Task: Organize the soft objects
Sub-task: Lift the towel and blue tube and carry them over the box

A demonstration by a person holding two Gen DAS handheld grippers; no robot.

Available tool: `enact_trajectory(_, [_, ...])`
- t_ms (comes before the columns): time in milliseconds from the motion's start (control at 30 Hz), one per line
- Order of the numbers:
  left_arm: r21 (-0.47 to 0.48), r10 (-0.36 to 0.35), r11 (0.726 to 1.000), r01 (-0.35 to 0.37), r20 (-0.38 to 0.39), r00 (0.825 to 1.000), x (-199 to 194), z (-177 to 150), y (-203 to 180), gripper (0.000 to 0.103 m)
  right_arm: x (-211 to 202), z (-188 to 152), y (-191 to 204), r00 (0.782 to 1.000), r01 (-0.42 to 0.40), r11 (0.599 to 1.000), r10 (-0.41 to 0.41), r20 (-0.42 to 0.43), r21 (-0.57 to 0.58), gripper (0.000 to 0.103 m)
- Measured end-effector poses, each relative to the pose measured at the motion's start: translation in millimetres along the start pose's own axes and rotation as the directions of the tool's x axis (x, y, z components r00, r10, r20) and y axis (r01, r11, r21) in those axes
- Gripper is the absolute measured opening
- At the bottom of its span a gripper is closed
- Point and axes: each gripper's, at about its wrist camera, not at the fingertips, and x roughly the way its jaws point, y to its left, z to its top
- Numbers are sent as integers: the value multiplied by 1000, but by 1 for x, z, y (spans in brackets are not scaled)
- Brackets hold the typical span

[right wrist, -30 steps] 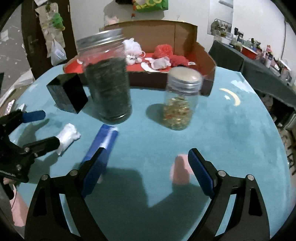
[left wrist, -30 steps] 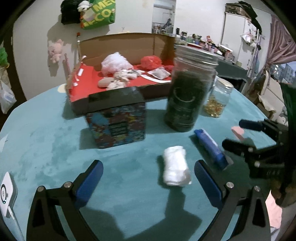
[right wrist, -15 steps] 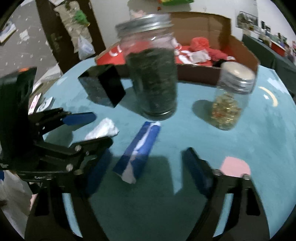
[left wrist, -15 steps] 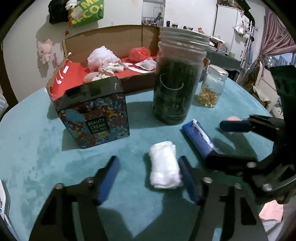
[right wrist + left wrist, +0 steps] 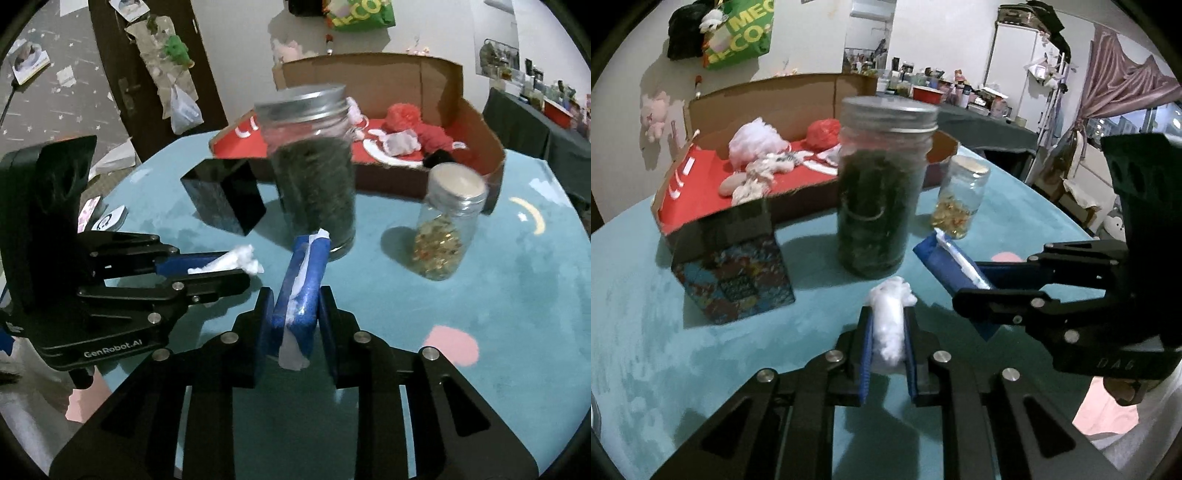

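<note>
Soft white roll (image 5: 890, 328), like cotton wadding, sits clamped between the two blue pads of the left hand-held gripper (image 5: 888, 345), its fluffy tip poking out past the fingertips. From the right wrist view the same roll (image 5: 229, 260) shows at the left, pinched in the left hand-held gripper's fingers above the table (image 5: 498, 295), which has a teal cover.

The right hand-held gripper (image 5: 295, 321) is closed on a blue soft pack (image 5: 303, 280) with a white strip along it; the pack stands tilted between the pads, and its far end reaches close to the base of the big jar. In the left wrist view this blue pack (image 5: 942, 258) lies to the right of the white roll, held by the right hand-held gripper (image 5: 982, 284) coming in from the right.

Just beyond both held things stands a tall glass jar (image 5: 882, 184) with a metal lid, filled with dark green material. To its left sits a small dark box (image 5: 733, 266) with a colourful printed side. To the jar's right, a little farther back, is a small glass jar (image 5: 960, 199) holding yellowish pieces.

Behind these, an open cardboard box (image 5: 775, 107) with a red lining rests on the table. Inside it lie a white fluffy ball (image 5: 757, 142), a red fluffy ball (image 5: 823, 133) and several pale soft pieces (image 5: 761, 177).
</note>
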Motion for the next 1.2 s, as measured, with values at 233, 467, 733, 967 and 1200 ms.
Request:
enact_trajectory(233, [1, 7, 1000, -7, 12, 1000, 0, 8, 0, 16, -6, 1, -7, 1000, 0, 1000, 0, 3, 11, 23])
enact_trajectory(467, [-7, 33, 999, -33, 12, 999, -4, 8, 5, 16, -15, -2, -21, 1000, 6, 999, -7, 11, 47, 22])
enact_trajectory(733, [-36, 96, 995, -95, 8, 995, -14, 2, 27, 16, -25, -4, -38, 999, 37, 995, -39, 19, 87, 22])
enact_trajectory(967, [-104, 168, 980, -169, -16, 986, -27, -10, 60, 16, -32, -7, -61, 997, 70, 989, -71, 5, 132, 22])
enact_trajectory(1200, [-122, 249, 960, -252, -36, 968, -35, -19, 94, 16, -37, -9, -85, 993, 118, 983, -118, -5, 140, 23])
